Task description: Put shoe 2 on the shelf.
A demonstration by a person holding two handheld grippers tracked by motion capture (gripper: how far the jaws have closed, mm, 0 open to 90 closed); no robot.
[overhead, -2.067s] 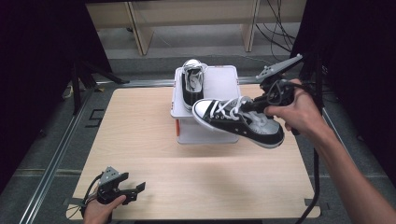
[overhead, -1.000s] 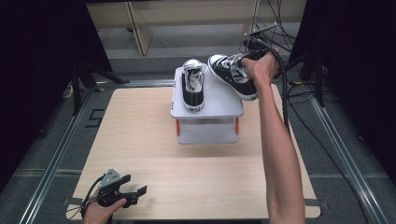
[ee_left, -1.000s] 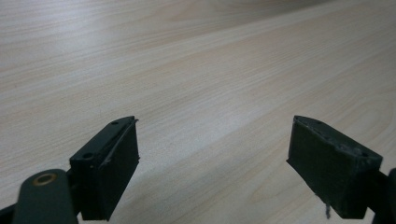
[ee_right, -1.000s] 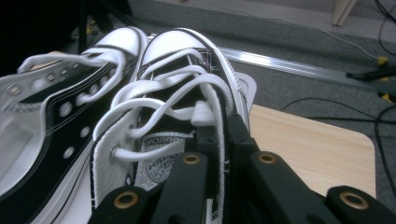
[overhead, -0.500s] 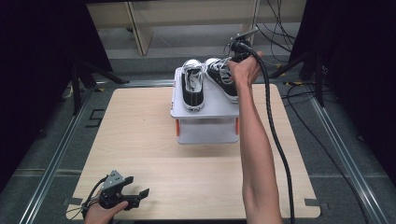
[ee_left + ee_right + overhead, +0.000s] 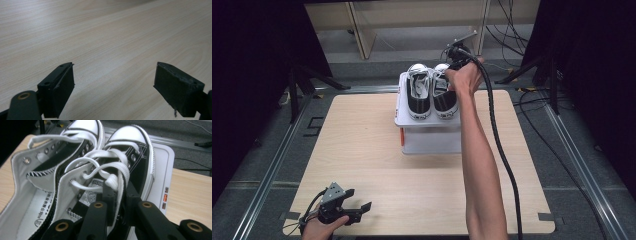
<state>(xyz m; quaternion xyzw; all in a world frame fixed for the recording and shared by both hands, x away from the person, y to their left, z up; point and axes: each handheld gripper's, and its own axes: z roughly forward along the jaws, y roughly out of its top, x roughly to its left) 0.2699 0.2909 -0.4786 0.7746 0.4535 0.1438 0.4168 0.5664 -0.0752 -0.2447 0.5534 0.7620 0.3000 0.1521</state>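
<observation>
R tongs (image 6: pixel 117 200) clamped on right shoe (image 6: pixel 444 95) beside left shoe (image 6: pixel 418 95) atop white box (image 6: pixel 432 135). L tongs (image 6: pixel 113 87) wide open, empty, over surface (image 6: pixel 362 150).

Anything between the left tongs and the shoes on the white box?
Nothing visible. Bare table lies between the open left tongs and the white box; the right tongs already grip the right shoe.

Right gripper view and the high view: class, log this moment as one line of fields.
right gripper: shut on right shoe | right shoe: on white box beside left shoe | left gripper: open, low over table
</observation>
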